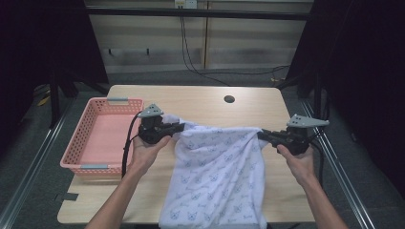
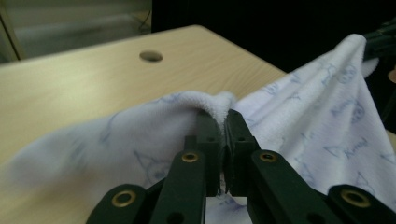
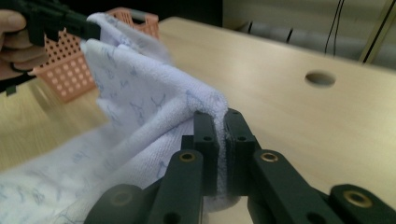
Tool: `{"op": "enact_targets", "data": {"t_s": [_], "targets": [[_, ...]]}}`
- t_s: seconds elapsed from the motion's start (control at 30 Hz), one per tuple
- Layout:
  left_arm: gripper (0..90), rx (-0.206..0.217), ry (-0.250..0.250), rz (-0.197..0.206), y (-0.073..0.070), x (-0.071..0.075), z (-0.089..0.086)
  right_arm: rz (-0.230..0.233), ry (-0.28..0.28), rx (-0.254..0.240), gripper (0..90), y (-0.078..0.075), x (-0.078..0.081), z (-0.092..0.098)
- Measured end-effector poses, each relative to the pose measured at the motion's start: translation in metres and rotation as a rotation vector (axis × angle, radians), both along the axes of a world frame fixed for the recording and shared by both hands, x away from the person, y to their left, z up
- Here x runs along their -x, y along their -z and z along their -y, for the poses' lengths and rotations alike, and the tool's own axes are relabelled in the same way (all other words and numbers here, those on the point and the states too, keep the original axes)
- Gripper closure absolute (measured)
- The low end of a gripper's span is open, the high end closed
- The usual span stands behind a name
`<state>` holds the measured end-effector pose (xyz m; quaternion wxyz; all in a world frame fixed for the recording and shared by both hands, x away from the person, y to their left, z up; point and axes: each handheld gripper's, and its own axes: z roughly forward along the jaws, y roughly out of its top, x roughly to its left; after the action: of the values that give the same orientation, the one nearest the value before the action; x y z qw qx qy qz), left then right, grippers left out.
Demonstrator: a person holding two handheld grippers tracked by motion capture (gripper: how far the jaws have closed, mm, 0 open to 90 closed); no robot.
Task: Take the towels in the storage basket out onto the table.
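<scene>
A white towel (image 1: pixel 217 167) with a pale blue print hangs stretched between both grippers above the wooden table (image 1: pixel 200 102). Its lower part drapes down past the table's near edge. My left gripper (image 1: pixel 180 127) is shut on the towel's left top corner (image 2: pixel 219 103), beside the pink basket. My right gripper (image 1: pixel 261 135) is shut on the right top corner (image 3: pixel 215 105). In both gripper views the cloth is pinched between the black jaws. The left gripper view shows the other gripper (image 2: pixel 380 39) at its far right, and the right gripper view shows the other gripper (image 3: pixel 70 25) at its upper left.
A pink plastic basket (image 1: pixel 71 155) stands with nothing in it on the table's left side. A round cable hole (image 1: pixel 229 99) sits near the table's far edge. Black cables trail from both grippers, and dark frames stand at either side.
</scene>
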<state>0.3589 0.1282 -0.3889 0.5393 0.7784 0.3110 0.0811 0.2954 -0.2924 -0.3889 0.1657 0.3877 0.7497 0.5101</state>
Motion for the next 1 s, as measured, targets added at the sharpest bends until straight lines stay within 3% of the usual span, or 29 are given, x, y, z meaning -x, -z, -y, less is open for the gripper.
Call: {"op": "enact_targets", "data": {"t_s": [0.03,0.1,0.13,0.17,0.23,0.3,0.37,0.43,0.47,0.5,0.57,0.63,0.7,0.77,0.83,0.87,0.97,1.0], "targets": [[86.8,0.011,0.023,0.017,-0.005,0.009,0.001,0.02,0.001,-0.001,85.3,-0.006,0.002,0.0],[86.7,-0.01,0.088,0.031,-0.003,0.029,0.004,0.049,-0.033,-0.016,85.0,-0.014,0.011,-0.003],[86.7,-0.02,0.119,0.017,0.001,0.037,0.005,0.054,-0.05,-0.005,85.0,-0.013,0.018,-0.006],[86.7,-0.057,0.157,-0.001,0.011,0.051,0.005,0.049,-0.067,0.004,84.9,-0.01,0.024,-0.008],[86.5,-0.142,0.2,-0.041,0.033,0.07,0.007,0.014,-0.12,0.037,84.6,0.005,0.041,-0.014],[86.2,-0.189,0.239,-0.111,0.056,0.086,0.006,-0.041,-0.165,0.076,84.4,0.026,0.059,-0.018],[85.7,-0.235,0.264,-0.143,0.075,0.1,0.004,-0.108,-0.194,0.102,84.3,0.047,0.075,-0.018],[84.7,-0.251,0.279,-0.184,0.086,0.11,0.0,-0.159,-0.213,0.119,83.3,0.064,0.089,-0.015],[83.6,-0.238,0.277,-0.187,0.087,0.113,-0.002,-0.19,-0.219,0.098,82.0,0.072,0.095,-0.012],[79.9,-0.224,0.281,-0.204,0.085,0.114,-0.005,-0.213,-0.221,0.102,79.3,0.078,0.1,-0.01],[66.5,-0.172,0.256,-0.197,0.077,0.113,-0.012,-0.233,-0.222,0.097,70.2,0.085,0.106,-0.007],[63.9,-0.101,0.256,-0.195,0.071,0.105,-0.018,-0.221,-0.214,0.069,62.3,0.082,0.106,-0.004],[61.9,-0.061,0.212,-0.194,0.069,0.092,-0.021,-0.181,-0.195,0.029,58.1,0.072,0.1,-0.002],[61.6,-0.059,0.175,-0.211,0.073,0.081,-0.019,-0.146,-0.182,0.018,56.4,0.062,0.091,-0.002],[61.1,-0.095,0.152,-0.227,0.083,0.07,-0.014,-0.121,-0.18,-0.015,56.0,0.055,0.078,-0.004],[61.2,-0.102,0.15,-0.237,0.086,0.068,-0.012,-0.118,-0.174,-0.005,55.2,0.053,0.07,-0.006],[64.5,-0.18,0.155,-0.254,0.099,0.066,-0.006,-0.119,-0.174,-0.011,55.1,0.052,0.051,-0.01],[64.7,-0.169,0.154,-0.268,0.102,0.066,-0.006,-0.124,-0.164,-0.001,55.1,0.053,0.042,-0.014]]}}
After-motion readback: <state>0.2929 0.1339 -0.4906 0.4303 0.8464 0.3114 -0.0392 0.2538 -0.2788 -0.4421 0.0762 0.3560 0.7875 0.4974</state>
